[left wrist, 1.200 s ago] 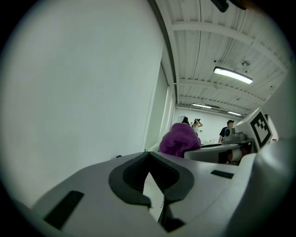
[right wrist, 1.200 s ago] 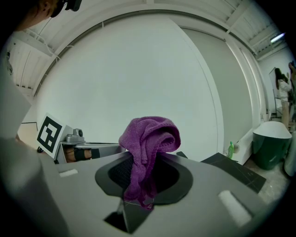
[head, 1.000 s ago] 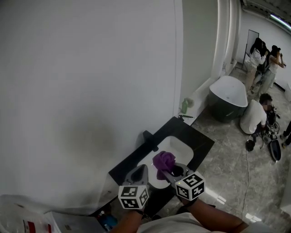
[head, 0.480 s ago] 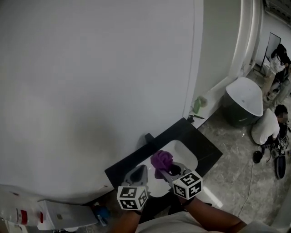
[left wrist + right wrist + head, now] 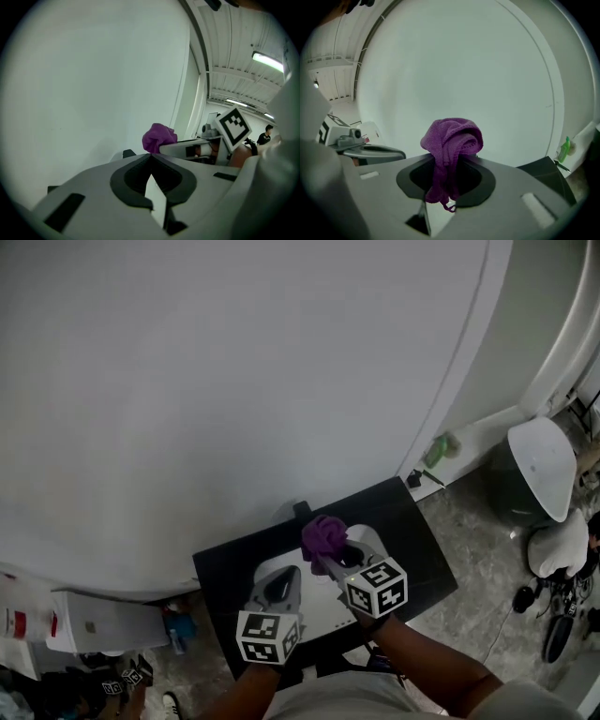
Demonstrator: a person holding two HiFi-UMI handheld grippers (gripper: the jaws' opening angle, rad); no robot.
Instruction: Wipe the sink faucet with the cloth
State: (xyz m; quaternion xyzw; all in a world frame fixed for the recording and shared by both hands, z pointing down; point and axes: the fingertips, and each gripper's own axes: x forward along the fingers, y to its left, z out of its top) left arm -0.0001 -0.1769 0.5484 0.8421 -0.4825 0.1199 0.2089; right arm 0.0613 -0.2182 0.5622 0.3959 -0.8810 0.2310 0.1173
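A black countertop (image 5: 223, 570) holds a white sink (image 5: 263, 568), with a dark faucet (image 5: 300, 511) at its back edge against the wall. My right gripper (image 5: 323, 552) is shut on a bunched purple cloth (image 5: 323, 534), which hangs just in front of the faucet. In the right gripper view the cloth (image 5: 452, 140) bulges out above the closed jaws and trails down between them. My left gripper (image 5: 289, 572) hovers over the sink to the cloth's left, shut with nothing in it. From the left gripper view, the cloth (image 5: 159, 137) shows beyond the closed jaw tips.
A plain white wall rises right behind the counter. A green bottle (image 5: 439, 448) stands on the floor ledge to the right, and a dark freestanding tub (image 5: 539, 470) beyond it. A person (image 5: 561, 545) crouches at the far right. Boxes and a blue item (image 5: 178, 626) lie left of the counter.
Both grippers have moved forward over the sink toward the wall, bringing the cloth close to the faucet. The head view has swung left and down.
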